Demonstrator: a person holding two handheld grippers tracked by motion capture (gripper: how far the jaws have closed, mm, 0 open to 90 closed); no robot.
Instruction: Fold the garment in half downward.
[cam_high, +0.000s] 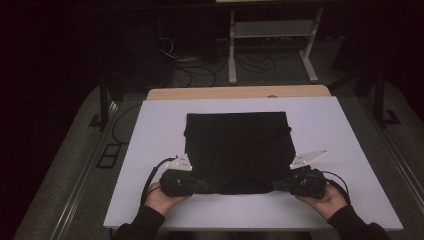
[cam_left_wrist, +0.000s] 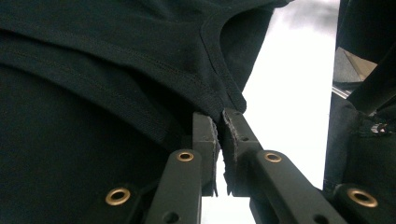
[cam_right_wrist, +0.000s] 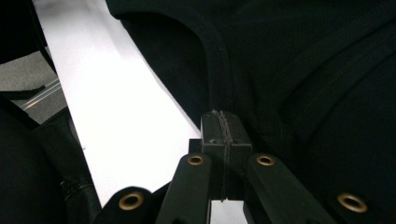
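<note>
dim room, white board glaring, close-ups soft.

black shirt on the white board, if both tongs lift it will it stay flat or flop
The black shirt will probably flop: it is thin knit cloth lying folded in soft layers on the white board. The left tongs and right tongs each pinch only a seam at the near edge, so the middle would likely sag and the folds fall open. It looks light and unlikely to slip.

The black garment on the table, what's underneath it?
The black garment lies on a white board, bare around it. Whatever sits directly beneath the cloth is covered. Both grippers pinch its near edge.
</note>
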